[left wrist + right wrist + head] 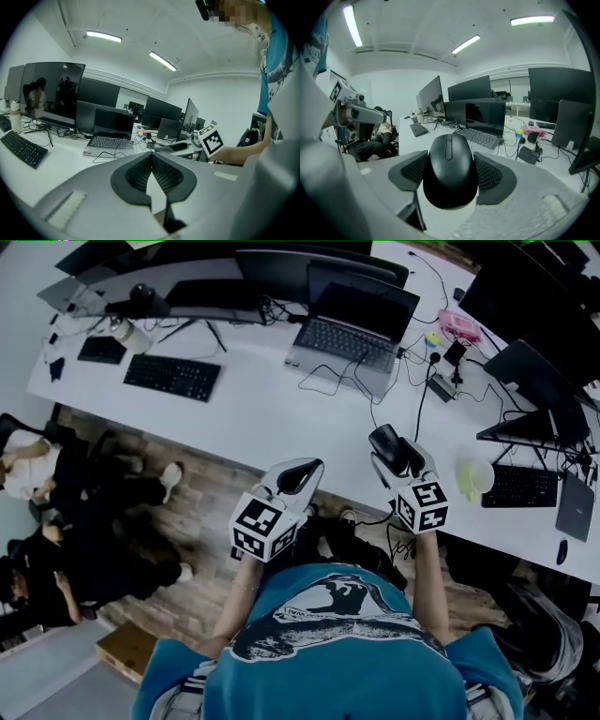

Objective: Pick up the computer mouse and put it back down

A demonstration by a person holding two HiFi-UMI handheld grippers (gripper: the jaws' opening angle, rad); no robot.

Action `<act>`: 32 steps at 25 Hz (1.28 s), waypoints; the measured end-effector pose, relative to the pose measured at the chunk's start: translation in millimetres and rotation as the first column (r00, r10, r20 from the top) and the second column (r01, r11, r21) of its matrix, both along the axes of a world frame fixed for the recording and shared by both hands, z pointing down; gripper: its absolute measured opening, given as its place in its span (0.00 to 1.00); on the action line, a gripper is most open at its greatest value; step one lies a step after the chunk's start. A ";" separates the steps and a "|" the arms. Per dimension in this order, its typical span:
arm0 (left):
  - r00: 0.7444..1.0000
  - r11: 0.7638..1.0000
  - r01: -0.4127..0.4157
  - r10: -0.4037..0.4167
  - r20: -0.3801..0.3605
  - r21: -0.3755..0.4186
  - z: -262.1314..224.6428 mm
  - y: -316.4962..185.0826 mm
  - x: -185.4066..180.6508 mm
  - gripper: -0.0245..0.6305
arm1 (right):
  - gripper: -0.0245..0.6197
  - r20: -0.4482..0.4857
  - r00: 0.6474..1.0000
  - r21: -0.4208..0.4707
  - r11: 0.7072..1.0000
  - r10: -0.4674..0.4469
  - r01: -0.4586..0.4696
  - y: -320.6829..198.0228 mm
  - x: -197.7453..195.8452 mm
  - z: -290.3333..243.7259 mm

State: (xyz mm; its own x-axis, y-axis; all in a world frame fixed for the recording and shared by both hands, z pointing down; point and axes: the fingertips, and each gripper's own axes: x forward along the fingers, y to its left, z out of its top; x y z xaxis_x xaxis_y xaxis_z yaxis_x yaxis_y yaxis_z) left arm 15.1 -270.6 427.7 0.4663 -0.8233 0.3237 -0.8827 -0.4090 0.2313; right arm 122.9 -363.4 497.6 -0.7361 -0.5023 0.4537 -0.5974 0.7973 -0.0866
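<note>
A black computer mouse [450, 171] sits between the ribbed pads of my right gripper [451, 172], which is shut on it and holds it in the air above the white desk [281, 418]. In the head view the mouse [386, 446] shows at the tip of the right gripper [394, 457], over the desk's near edge. My left gripper [295, 476] hangs beside it to the left, near that edge. Its pads [136, 173] meet at the tips with nothing between them, so the left gripper [151, 157] is shut and empty.
On the desk stand an open laptop [352, 334] with cables, a black keyboard [172, 377], monitors along the back, a second keyboard [521, 486] and a pale green cup [475, 478] at the right. People sit on chairs [56, 484] to the left.
</note>
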 end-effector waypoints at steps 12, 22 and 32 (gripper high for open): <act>1.000 1.000 0.001 -0.001 0.022 -0.004 0.1 -0.1 1.8 0.06 | 0.51 0.077 0.993 0.143 0.987 -0.090 0.079 23.2 -12.1 -78.7; 0.991 0.992 0.129 -0.128 0.030 -0.018 4.6 18.6 -39.2 0.06 | 0.51 0.073 0.972 0.142 0.967 -0.222 0.211 19.0 -75.3 -71.2; 0.973 0.973 0.229 -0.228 0.037 -0.036 8.8 35.6 -81.1 0.06 | 0.51 0.095 0.942 -0.016 0.946 -0.321 0.324 5.7 -179.7 -6.6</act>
State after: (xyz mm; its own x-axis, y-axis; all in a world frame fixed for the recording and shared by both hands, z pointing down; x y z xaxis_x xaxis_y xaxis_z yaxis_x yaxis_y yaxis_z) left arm -65.9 -234.9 436.5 0.2560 -0.8931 0.3700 -0.9590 -0.1866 0.2132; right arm -56.8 -357.8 491.0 -0.8949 -0.2180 0.3894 -0.2972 0.9420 -0.1558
